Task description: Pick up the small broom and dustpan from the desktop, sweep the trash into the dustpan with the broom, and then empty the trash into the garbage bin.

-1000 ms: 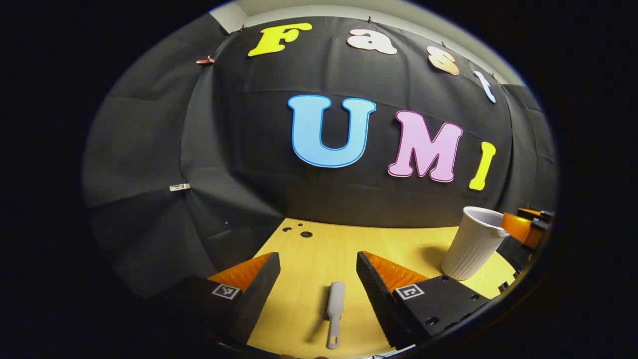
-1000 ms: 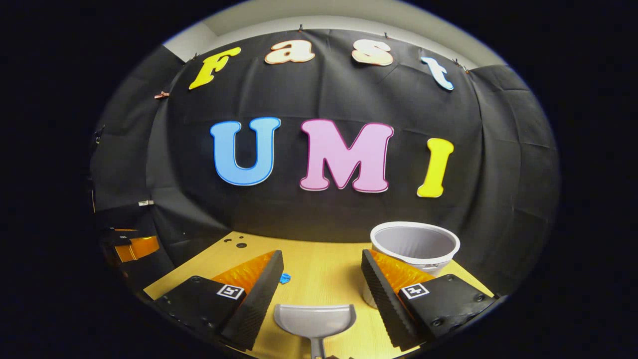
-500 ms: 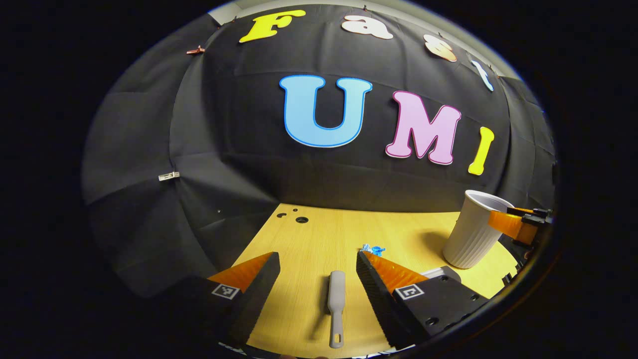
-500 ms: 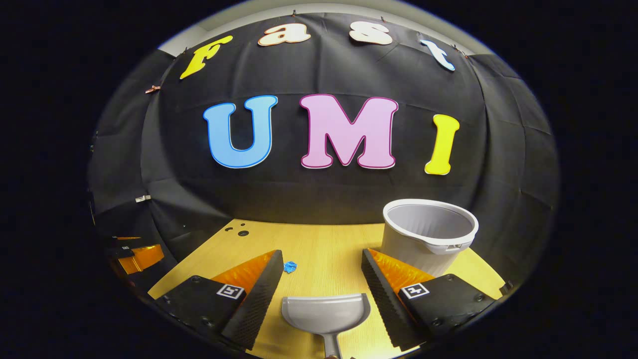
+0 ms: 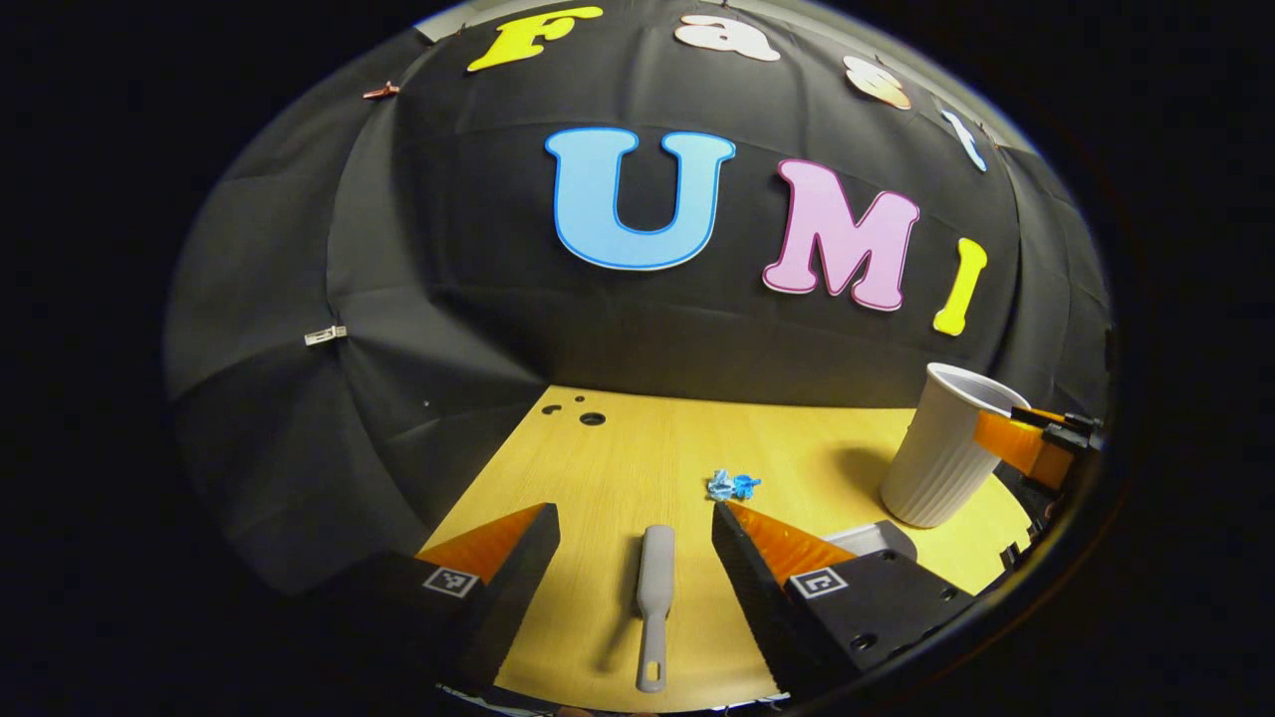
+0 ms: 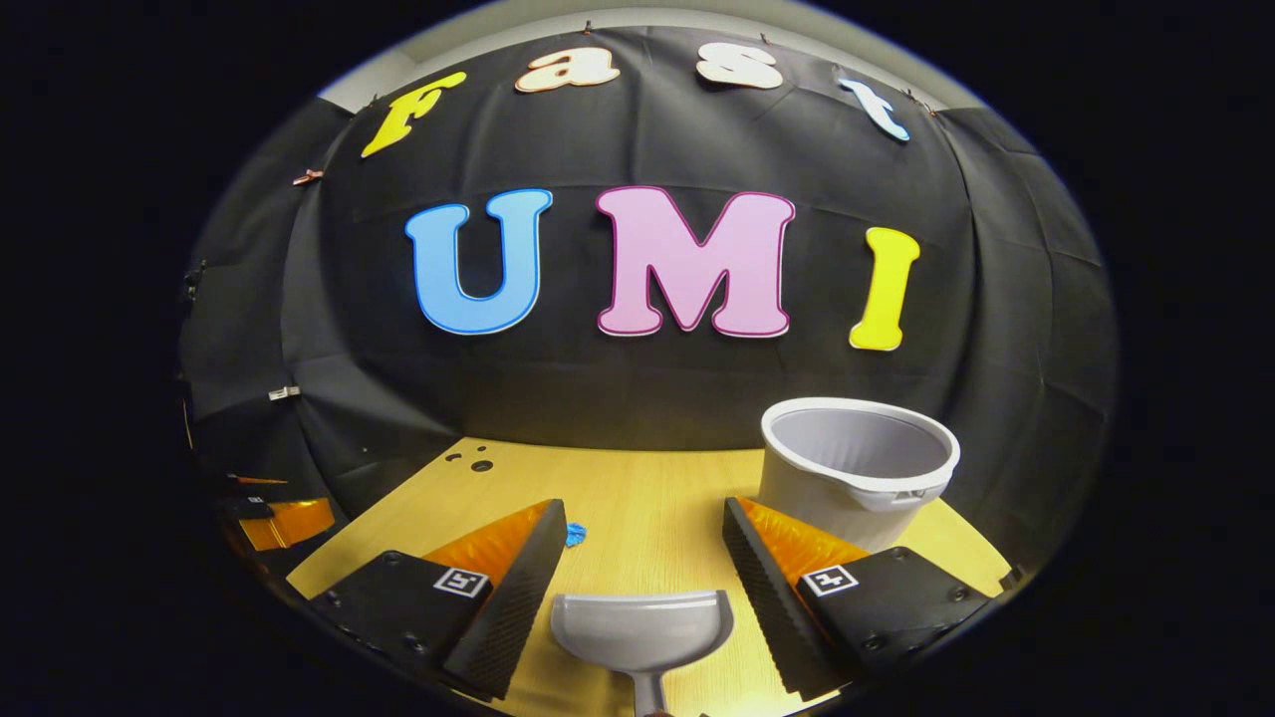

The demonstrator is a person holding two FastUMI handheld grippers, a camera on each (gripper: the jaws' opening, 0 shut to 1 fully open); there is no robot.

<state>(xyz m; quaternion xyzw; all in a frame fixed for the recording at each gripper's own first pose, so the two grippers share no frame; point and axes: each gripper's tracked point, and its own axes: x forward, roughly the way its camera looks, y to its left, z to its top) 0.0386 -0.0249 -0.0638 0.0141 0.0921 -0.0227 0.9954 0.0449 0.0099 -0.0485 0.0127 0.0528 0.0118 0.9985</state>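
Hovering over the wooden desktop [image 5: 637, 448], the left gripper [image 5: 635, 538] has its fingers spread wide, touching nothing. The small grey broom [image 5: 652, 602] lies flat on the desktop between them, clear of both pads. Its long axis runs along the fingers' direction: the thin handle end with a hanging hole points back toward the camera, the broader end points away toward the wall. A bit of blue trash [image 5: 730, 485] lies just beyond the tip of one finger. The white garbage bin [image 5: 941, 448] stands upright farther off, with the right gripper's orange finger beside it.

The right gripper [image 6: 642, 548] is equally wide open and holds nothing. The grey dustpan [image 6: 642, 632] lies between its fingers, mouth facing away toward the wall, handle pointing back at the camera. The bin [image 6: 857, 468] stands just beyond one finger.
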